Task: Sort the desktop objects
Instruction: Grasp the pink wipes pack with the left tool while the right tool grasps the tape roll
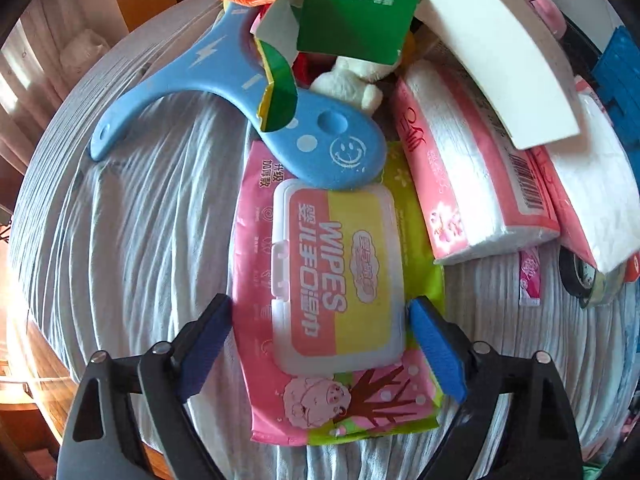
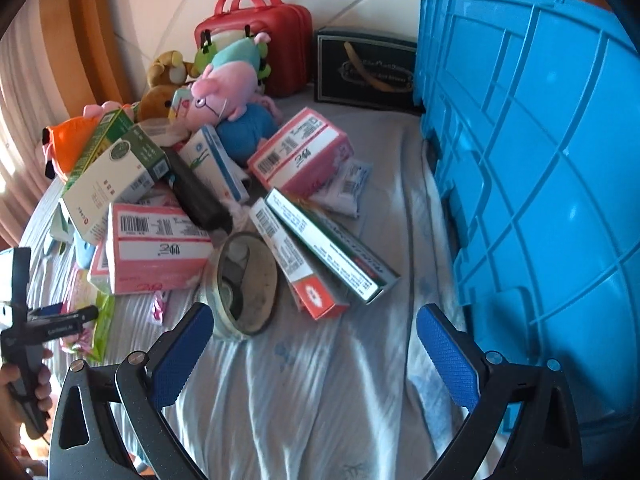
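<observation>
A pink and green wipes pack (image 1: 340,264) with a white flip lid lies flat on the pale striped cloth (image 1: 132,240). My left gripper (image 1: 322,344) stands open astride its near half, one blue pad by each long edge, neither visibly pressing. My right gripper (image 2: 314,360) is open over bare cloth with nothing between its fingers. A tape roll (image 2: 244,284) lies just beyond its left finger. The big blue crate (image 2: 540,160) stands close on its right. At the left edge of the right wrist view a hand (image 2: 24,384) holds the other gripper's handle.
A blue plastic paddle (image 1: 224,92), a green carton (image 1: 352,12), pink tissue packs (image 1: 472,184) and a white box (image 1: 504,52) crowd behind the wipes. Long cartons (image 2: 332,256), plush toys (image 2: 224,92), a red case (image 2: 260,36) and a dark box (image 2: 366,68) fill the far side.
</observation>
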Demonstrator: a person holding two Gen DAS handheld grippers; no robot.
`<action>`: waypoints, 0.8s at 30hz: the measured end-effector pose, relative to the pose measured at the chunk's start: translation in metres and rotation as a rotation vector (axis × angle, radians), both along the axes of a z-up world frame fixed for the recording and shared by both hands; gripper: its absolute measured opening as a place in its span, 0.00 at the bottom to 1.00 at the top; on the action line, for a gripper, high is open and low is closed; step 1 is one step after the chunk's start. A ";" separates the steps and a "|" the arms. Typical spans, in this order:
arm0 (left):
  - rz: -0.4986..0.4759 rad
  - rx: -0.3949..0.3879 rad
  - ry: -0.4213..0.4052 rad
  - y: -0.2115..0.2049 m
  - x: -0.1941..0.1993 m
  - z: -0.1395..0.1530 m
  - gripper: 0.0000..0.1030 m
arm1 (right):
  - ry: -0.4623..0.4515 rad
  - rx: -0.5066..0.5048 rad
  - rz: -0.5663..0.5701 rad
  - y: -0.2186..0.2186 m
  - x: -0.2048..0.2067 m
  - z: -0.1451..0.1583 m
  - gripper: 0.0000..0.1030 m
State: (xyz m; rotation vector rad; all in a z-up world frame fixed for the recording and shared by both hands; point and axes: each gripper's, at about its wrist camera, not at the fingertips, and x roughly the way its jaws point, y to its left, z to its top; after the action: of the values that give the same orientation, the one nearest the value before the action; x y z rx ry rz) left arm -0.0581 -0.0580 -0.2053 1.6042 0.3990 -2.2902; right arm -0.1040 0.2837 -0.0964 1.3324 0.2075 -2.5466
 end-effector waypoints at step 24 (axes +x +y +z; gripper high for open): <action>0.006 -0.047 0.133 0.021 0.030 0.057 0.60 | -0.095 0.061 0.194 -0.088 -0.025 -0.070 0.87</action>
State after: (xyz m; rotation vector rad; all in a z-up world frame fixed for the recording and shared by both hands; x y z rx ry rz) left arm -0.0285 -0.0369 -0.1487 1.4319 0.3785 -2.3911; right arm -0.1292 0.1957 -0.1661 1.3789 0.3798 -2.3283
